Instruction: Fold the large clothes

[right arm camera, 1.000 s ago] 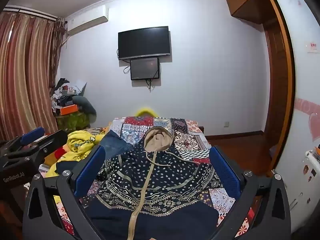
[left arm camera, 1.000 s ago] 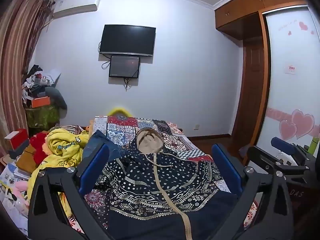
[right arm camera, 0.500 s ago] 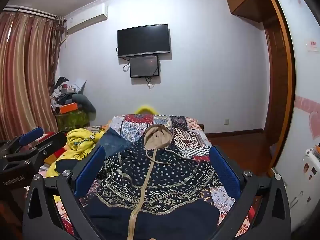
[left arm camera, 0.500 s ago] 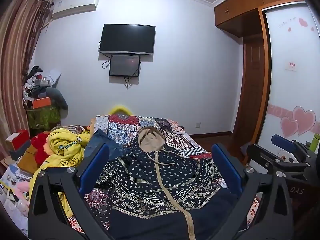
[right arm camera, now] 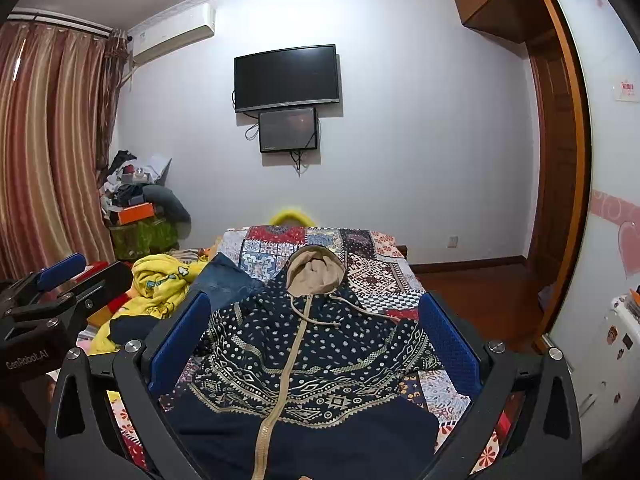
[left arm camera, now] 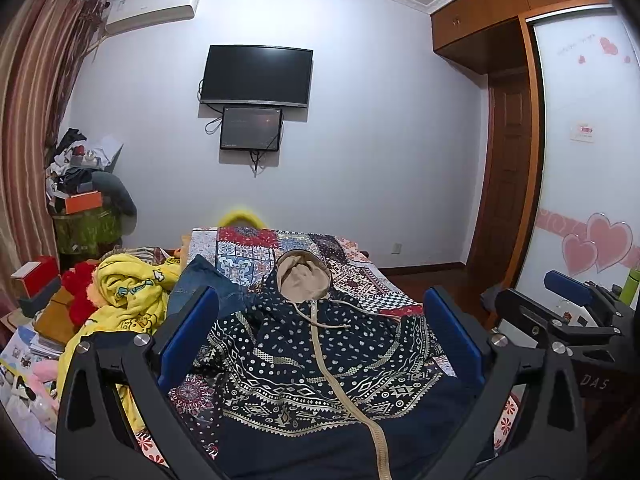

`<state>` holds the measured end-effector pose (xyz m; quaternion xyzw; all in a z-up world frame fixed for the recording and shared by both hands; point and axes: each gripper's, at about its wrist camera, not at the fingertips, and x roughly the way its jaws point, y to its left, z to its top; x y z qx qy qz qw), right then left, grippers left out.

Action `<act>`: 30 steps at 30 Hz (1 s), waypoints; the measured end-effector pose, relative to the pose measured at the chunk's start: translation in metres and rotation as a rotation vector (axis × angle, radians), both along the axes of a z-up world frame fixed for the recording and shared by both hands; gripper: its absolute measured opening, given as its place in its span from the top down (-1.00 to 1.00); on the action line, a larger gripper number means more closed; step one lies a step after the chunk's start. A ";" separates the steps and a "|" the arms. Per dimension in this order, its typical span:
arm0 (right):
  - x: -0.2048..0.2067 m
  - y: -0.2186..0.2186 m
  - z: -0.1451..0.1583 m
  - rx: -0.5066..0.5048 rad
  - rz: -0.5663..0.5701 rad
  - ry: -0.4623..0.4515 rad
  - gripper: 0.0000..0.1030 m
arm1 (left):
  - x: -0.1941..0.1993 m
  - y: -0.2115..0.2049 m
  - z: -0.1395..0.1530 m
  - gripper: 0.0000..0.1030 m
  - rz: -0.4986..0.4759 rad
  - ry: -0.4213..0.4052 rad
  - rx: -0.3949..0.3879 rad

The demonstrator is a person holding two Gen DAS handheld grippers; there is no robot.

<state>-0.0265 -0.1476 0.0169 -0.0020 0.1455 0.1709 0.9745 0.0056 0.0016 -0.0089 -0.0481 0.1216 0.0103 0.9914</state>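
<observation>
The hoodie (left arm camera: 320, 360) lies flat and zipped on the bed (left arm camera: 256, 248), its long axis running straight away from both grippers, hood far, hem nearest. The left gripper (left arm camera: 320, 344) and right gripper (right arm camera: 316, 344) both hover above the hem end, jaws wide apart and holding nothing. Neither looks clearly nearer; each seems placed to take its own side.

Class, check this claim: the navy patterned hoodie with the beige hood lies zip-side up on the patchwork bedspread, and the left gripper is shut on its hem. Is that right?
Not quite. The navy patterned hoodie with the beige hood does lie zip-side up on the patchwork bedspread, but the left gripper is open, holding nothing; the left wrist view shows its blue fingers spread wide.
</observation>
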 end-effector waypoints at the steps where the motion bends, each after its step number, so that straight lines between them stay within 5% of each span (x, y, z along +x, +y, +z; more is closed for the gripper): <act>1: 0.000 0.000 0.000 0.000 0.000 0.000 -1.00 | 0.001 0.001 0.001 -1.00 -0.001 0.002 -0.002; 30: 0.000 0.002 0.003 -0.006 -0.004 0.003 -1.00 | 0.004 0.006 -0.003 -1.00 0.007 0.012 -0.018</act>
